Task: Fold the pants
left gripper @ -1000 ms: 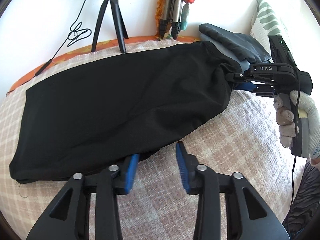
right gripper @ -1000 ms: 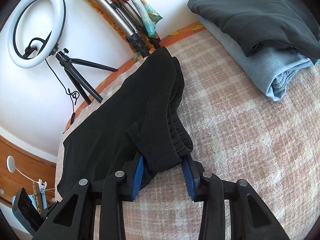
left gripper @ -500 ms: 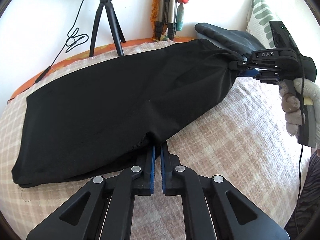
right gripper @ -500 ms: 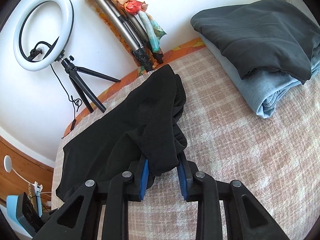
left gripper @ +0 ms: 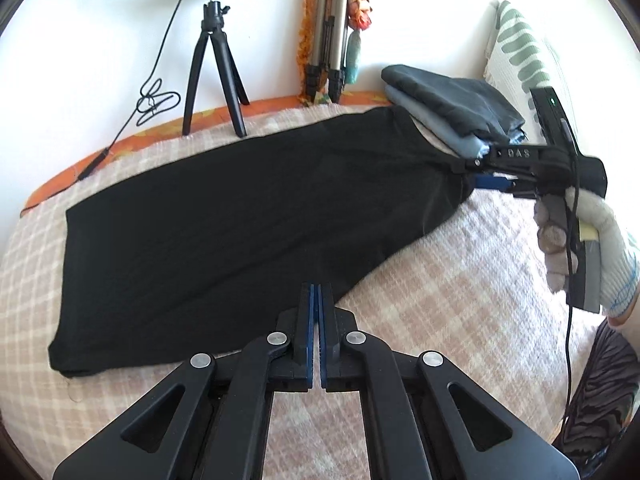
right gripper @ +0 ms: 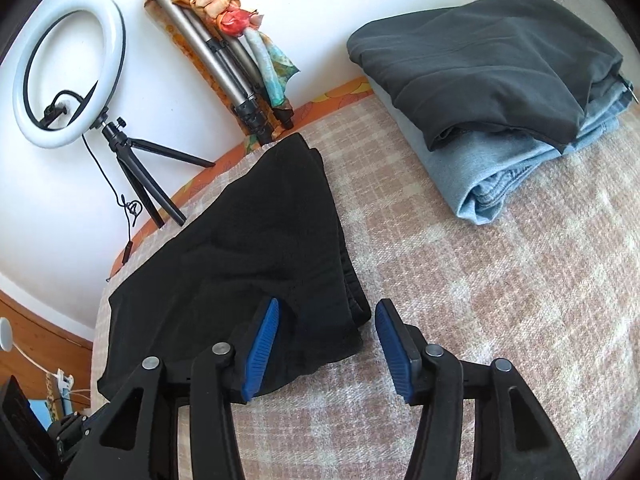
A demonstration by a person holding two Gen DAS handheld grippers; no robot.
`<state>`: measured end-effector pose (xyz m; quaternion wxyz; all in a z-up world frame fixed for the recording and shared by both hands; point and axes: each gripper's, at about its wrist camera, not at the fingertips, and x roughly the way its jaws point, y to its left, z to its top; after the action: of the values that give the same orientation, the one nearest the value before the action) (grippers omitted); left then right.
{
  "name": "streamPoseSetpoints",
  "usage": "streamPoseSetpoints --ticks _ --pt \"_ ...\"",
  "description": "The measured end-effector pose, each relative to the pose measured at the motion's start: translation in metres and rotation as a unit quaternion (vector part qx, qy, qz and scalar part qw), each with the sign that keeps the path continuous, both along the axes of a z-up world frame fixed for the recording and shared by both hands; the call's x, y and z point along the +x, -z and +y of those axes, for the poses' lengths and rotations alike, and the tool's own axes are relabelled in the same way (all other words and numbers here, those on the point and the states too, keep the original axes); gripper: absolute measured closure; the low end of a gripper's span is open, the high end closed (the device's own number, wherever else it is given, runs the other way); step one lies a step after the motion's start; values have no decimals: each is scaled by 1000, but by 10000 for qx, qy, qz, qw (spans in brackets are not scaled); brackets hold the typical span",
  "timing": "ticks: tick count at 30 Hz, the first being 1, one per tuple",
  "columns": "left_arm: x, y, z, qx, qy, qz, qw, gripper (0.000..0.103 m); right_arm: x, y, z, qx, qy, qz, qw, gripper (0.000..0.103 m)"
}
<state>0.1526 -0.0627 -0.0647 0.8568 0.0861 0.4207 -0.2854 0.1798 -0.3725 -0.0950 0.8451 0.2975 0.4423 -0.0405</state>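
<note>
Left gripper [left gripper: 319, 300] pinching one black fabric pants [left gripper: 240, 216] at six o'clock; right gripper [right gripper: 326, 332] spread wide around waistband corner; two folded garments [right gripper: 492, 92] stacked at one o'clock.

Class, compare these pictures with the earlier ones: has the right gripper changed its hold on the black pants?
Yes. The right gripper, clamped on the black pants before, now has its fingers spread, with the waistband lying loose between them on the checked blanket.
</note>
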Motion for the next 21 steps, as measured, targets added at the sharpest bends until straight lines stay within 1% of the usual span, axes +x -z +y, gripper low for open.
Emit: streamPoseSetpoints --ticks 2,3,4,5,6,8,9,10,11,13,15,17,18,20,21 --pt "14 -1 -9 19 -87 -63 9999 102 -3 4 -6 208 140 81 9997 47" --pt "21 2 -14 99 -103 -104 9998 102 -5 7 -9 322 177 111 9993 47" --pt "27 6 -20 179 -113 -79 9997 102 -7 9 -10 443 206 141 9987 47" --pt "33 13 -24 212 -84 47 9997 102 -8 10 -11 558 220 161 9981 47" --pt "37 21 -27 275 -46 178 9995 102 -9 11 -11 622 197 180 9977 47" --pt "39 36 -32 520 20 325 9981 102 -10 11 -6 591 113 186 9980 47" --pt "37 42 -34 612 77 365 9974 102 -9 11 -3 603 68 192 9980 47" --pt "35 43 -34 629 100 276 9976 102 -8 12 -2 653 40 210 9976 47" --pt "34 43 -34 676 140 250 9973 102 -7 12 -2 701 12 227 9973 47" --pt "33 36 -34 750 95 220 9969 102 -6 6 -5 580 87 200 9981 47" --pt "27 22 -35 649 99 45 9978 100 -3 -3 -10 449 67 92 9989 47" --pt "20 9 -44 559 208 -164 9981 90 2 -12 -17 426 -32 -26 9991 47" --pt "18 4 -51 502 299 -206 9981 86 4 -17 -21 397 -77 -83 9991 47" --pt "11 -5 -69 377 502 -289 9976 59 5 -27 -28 204 -81 -195 9996 47" --pt "9 -7 -80 308 647 -312 9969 56 4 -31 -32 111 -77 -246 9996 47"
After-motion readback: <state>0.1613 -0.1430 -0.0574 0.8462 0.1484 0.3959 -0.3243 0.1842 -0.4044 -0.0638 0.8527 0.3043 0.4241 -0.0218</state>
